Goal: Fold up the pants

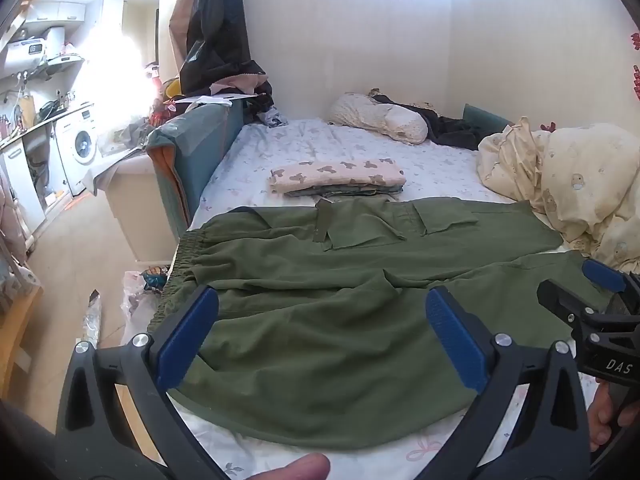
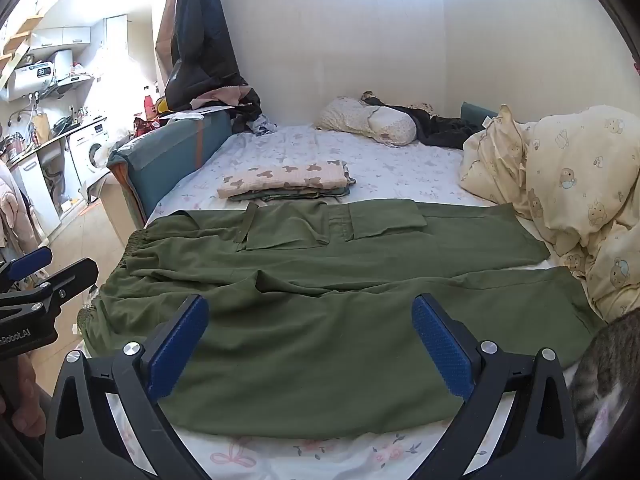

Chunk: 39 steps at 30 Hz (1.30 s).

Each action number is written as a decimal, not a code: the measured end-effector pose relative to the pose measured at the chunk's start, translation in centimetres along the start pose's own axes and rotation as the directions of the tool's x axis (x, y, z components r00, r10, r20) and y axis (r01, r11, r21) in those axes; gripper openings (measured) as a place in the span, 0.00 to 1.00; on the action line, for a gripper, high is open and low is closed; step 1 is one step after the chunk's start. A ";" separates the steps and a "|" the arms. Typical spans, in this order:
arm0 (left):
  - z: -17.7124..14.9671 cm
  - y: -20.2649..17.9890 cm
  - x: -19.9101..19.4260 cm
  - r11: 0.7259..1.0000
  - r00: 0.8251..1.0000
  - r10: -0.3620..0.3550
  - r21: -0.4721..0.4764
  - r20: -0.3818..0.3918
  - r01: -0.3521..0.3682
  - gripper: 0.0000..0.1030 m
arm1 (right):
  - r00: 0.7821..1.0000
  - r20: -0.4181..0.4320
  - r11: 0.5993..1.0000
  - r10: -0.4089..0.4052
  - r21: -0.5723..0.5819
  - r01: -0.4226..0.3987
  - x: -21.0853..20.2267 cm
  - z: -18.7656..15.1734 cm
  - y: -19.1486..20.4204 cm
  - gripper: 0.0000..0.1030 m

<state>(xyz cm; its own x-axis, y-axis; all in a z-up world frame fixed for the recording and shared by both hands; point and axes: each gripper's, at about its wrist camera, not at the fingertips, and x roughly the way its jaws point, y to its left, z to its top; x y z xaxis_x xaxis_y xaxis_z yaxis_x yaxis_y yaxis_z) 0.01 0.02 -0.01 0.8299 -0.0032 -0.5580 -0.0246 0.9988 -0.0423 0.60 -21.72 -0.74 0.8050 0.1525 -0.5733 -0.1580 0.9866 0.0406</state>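
Grippers, left (image 1: 322, 318) and right (image 2: 310, 326), gape wide over pants (image 2: 320, 280), holding nothing.

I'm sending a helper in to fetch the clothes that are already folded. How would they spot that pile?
Start at the bed with the flowered sheet. Green pants lie spread across its near end; just behind them sits a small folded stack. Its top piece is pale pink with brown bear shapes, unlike the plain pants.

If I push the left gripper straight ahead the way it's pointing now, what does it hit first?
Most likely the green cotton cargo pants spread flat on the bed. The open left gripper tilts down at them, nothing between. Depth is unclear, so the contact spot is a guess.
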 end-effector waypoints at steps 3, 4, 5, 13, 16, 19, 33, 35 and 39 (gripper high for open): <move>0.0 0.0 0.0 1.000 1.000 0.001 0.005 -0.003 -0.001 0.99 | 1.000 0.004 1.000 0.001 0.002 -0.001 0.0 0.0 0.0 1.00; 0.0 0.0 0.0 1.000 1.000 0.001 0.006 -0.002 -0.001 0.99 | 1.000 0.003 1.000 0.002 0.002 -0.002 0.1 -0.1 0.0 1.00; 0.0 0.0 0.0 1.000 1.000 0.001 0.006 -0.002 -0.001 0.99 | 1.000 0.002 1.000 0.001 0.002 -0.001 0.1 -0.1 0.0 1.00; 0.0 0.0 0.0 1.000 1.000 0.004 0.003 -0.002 -0.004 0.99 | 1.000 0.004 1.000 0.005 0.000 -0.005 0.0 -0.1 0.1 1.00; 0.0 0.0 -0.1 1.000 1.000 0.002 0.001 -0.004 -0.002 0.99 | 1.000 0.006 1.000 0.003 0.000 -0.003 0.0 -0.1 0.1 1.00; -0.2 0.0 0.1 1.000 1.000 0.003 0.002 -0.003 -0.003 0.99 | 1.000 0.005 1.000 0.003 0.000 -0.003 0.1 -0.1 0.2 1.00; -0.1 0.2 -0.1 1.000 1.000 0.000 0.002 -0.008 0.000 0.99 | 1.000 0.000 1.000 0.003 0.001 -0.003 0.3 -0.3 0.2 1.00; -0.1 0.2 -0.1 1.000 1.000 0.000 0.002 -0.007 0.000 0.99 | 1.000 0.001 1.000 0.003 0.001 -0.003 0.3 -0.3 0.3 1.00; 0.0 0.3 -0.1 1.000 1.000 0.001 0.002 -0.007 -0.001 0.99 | 1.000 -0.002 1.000 0.003 0.001 -0.003 0.3 -0.3 0.3 1.00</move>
<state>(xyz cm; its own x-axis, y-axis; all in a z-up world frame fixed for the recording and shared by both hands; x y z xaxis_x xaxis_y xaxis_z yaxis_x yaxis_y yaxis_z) -0.08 0.33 0.01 0.8261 -0.0029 -0.5636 -0.0239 0.9989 -0.0401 0.63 -21.40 -1.14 0.8034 0.1557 -0.5748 -0.1601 0.9861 0.0434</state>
